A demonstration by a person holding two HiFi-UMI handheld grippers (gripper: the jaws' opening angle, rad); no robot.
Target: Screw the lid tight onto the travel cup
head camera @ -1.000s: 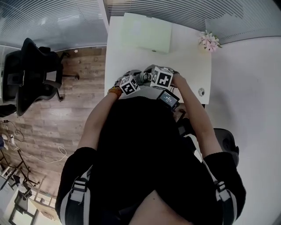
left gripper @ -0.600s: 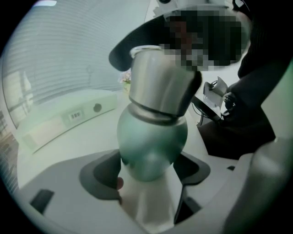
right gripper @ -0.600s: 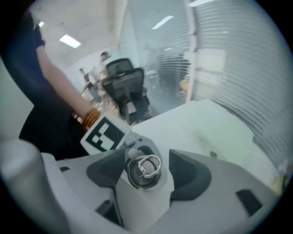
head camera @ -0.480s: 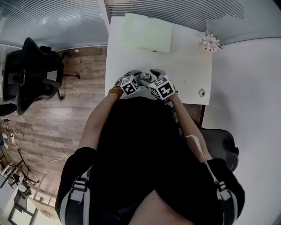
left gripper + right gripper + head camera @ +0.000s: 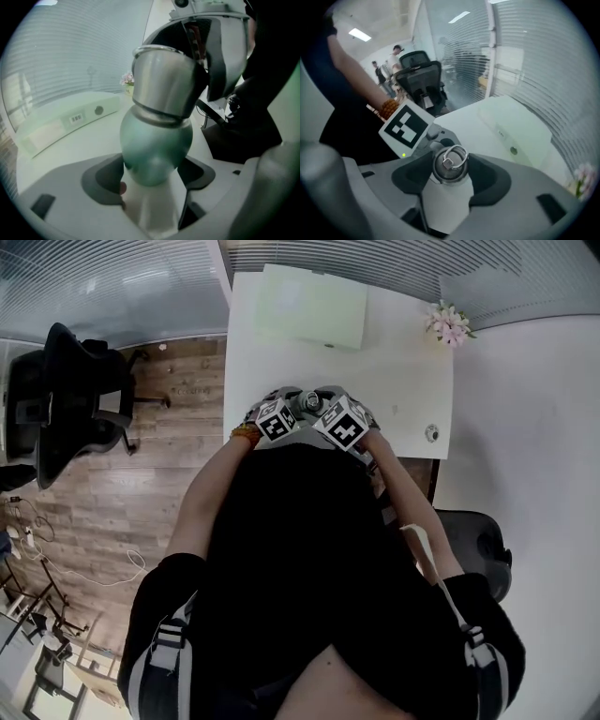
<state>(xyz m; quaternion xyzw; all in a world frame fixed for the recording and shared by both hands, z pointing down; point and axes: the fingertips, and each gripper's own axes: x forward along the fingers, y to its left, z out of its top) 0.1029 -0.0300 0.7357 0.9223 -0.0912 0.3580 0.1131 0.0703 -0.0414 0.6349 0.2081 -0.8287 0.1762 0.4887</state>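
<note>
1. Far left, off the table: a black office chair (image 5: 66, 399) on the wooden floor (image 5: 159, 484).
2. The person is standing at the near edge of the white table (image 5: 403, 381), both grippers bunched together right over that edge. There's an orange bead bracelet (image 5: 246, 435) on the left wrist.
3. The left gripper (image 5: 154, 176) is clamped on the travel cup (image 5: 157, 140). Its jaws are closed around the rounded green body, low down, one pad on each side. The cup is up off the tabletop, with its steel upper part (image 5: 164, 84) pointing away from that gripper.
4. The lid (image 5: 451, 159) is on the cup's top end. It's a steel cap with a wire ring lying on it.
5. The right gripper (image 5: 450, 171) comes at the cup from the lid end. Its jaws are closing on the lid, and both dark pads look to be up against its sides. The lid sits dead centre between them.
6. Behind all that, a pale green box (image 5: 314, 306) lies along the far edge of the table.
7. There's a small round thing (image 5: 431, 434) by the right edge, too tiny to tell what it is.
8. A little bunch of pink flowers (image 5: 447, 326) sits at the far right corner.
</note>
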